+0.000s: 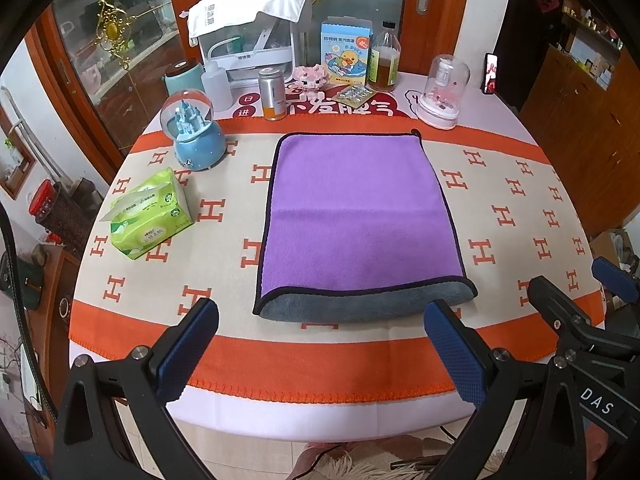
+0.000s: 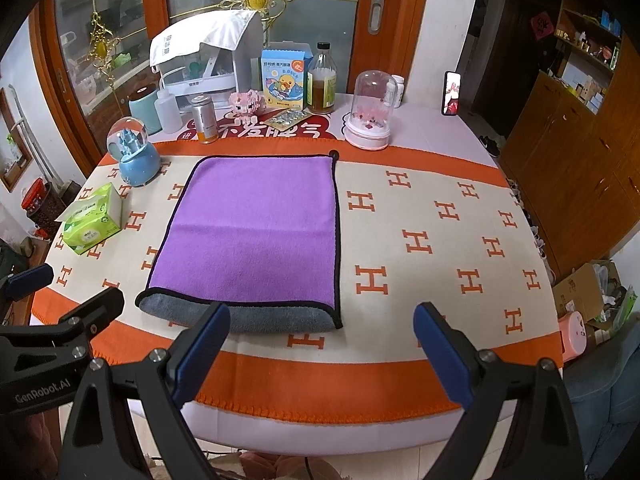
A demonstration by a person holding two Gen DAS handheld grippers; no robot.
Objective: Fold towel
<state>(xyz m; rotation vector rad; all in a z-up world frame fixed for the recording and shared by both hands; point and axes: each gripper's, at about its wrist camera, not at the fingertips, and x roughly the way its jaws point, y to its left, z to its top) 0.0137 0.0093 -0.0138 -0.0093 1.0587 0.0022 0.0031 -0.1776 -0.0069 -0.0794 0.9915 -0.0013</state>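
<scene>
A purple towel (image 1: 360, 216) with a black hem and grey underside lies folded over on the orange-and-beige cloth, its grey fold at the near edge. It also shows in the right wrist view (image 2: 256, 236). My left gripper (image 1: 320, 344) is open and empty, held above the near table edge in front of the towel. My right gripper (image 2: 320, 352) is open and empty, near the towel's near right corner. The right gripper shows at the right of the left wrist view (image 1: 580, 292), and the left gripper at the left of the right wrist view (image 2: 64, 292).
A green tissue pack (image 1: 150, 216) and a blue snow globe (image 1: 196, 136) stand left of the towel. Bottles, a tin, a duck box and a glass dome (image 1: 444, 92) line the far edge. A wooden cabinet (image 2: 568, 168) stands at the right.
</scene>
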